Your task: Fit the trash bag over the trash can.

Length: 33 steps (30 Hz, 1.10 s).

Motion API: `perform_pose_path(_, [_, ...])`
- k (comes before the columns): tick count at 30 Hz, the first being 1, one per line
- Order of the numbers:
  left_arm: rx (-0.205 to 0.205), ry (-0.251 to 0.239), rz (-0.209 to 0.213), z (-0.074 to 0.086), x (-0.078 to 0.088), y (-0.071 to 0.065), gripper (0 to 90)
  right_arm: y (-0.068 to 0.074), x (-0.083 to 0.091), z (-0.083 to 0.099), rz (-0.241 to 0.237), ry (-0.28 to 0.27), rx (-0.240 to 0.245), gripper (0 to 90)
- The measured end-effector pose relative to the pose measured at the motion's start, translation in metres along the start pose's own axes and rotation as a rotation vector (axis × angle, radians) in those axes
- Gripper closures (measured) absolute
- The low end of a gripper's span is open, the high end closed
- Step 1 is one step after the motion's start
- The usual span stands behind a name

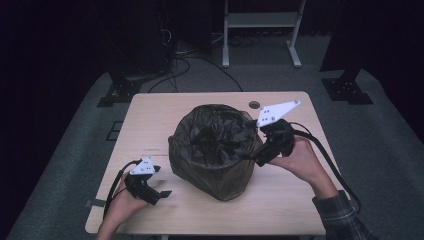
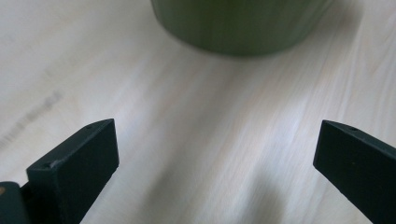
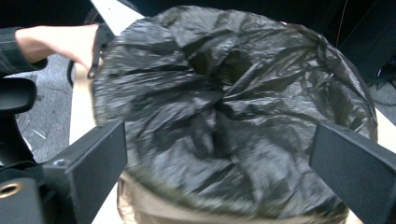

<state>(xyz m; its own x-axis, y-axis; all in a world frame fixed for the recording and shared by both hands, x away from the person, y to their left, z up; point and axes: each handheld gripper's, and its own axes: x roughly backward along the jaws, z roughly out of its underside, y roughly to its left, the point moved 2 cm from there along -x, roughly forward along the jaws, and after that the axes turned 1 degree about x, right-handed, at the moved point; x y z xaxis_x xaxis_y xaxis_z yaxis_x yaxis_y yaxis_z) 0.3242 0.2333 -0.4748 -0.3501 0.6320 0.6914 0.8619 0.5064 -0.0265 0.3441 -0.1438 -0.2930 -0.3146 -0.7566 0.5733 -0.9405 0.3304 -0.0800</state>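
A round bin lined with a crumpled black plastic bag (image 1: 215,150) stands at the middle of the light wooden table (image 1: 160,110). My left gripper (image 1: 162,195) is low over the table's front left, open, with its jaws wide apart. In the left gripper view, bare tabletop lies between the jaws of the left gripper (image 2: 215,154), and the bin's green base (image 2: 243,23) is ahead. My right gripper (image 1: 255,159) is held at the bin's right side near the rim, open. In the right gripper view, the right gripper (image 3: 219,158) has its jaws spread in front of the bag (image 3: 224,93), not touching it.
A small round hole (image 1: 254,104) sits in the tabletop behind the bin. Beyond the table are a white frame (image 1: 260,30) and black stands (image 1: 120,90) on grey carpet. The person's other hand (image 3: 60,44) appears past the bin in the right gripper view.
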Motion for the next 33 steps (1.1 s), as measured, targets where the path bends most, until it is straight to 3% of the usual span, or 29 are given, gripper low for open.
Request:
perform_pose_path(6, [-0.010,0.026,0.008,0.011,-0.013,-0.002,0.0,-0.020,-0.016,-0.012,-0.016,0.075,-0.014,1.3])
perform_pose_path(14, [-0.033,0.014,0.002,0.016,-0.016,-0.004,0.0,-0.037,-0.048,-0.014,-0.050,0.280,-0.027,1.2])
perform_pose_path(25, [-0.045,0.015,0.012,0.016,-0.016,-0.005,0.0,-0.034,-0.079,-0.014,-0.072,0.485,0.011,1.3])
perform_pose_path(27, [-0.046,0.015,0.012,0.016,-0.016,-0.005,0.0,-0.033,-0.085,-0.015,-0.108,0.537,-0.009,0.7])
perform_pose_path(33, [-0.045,0.015,0.011,0.016,-0.016,-0.005,0.0,-0.032,-0.086,-0.015,-0.115,0.550,-0.018,0.0])
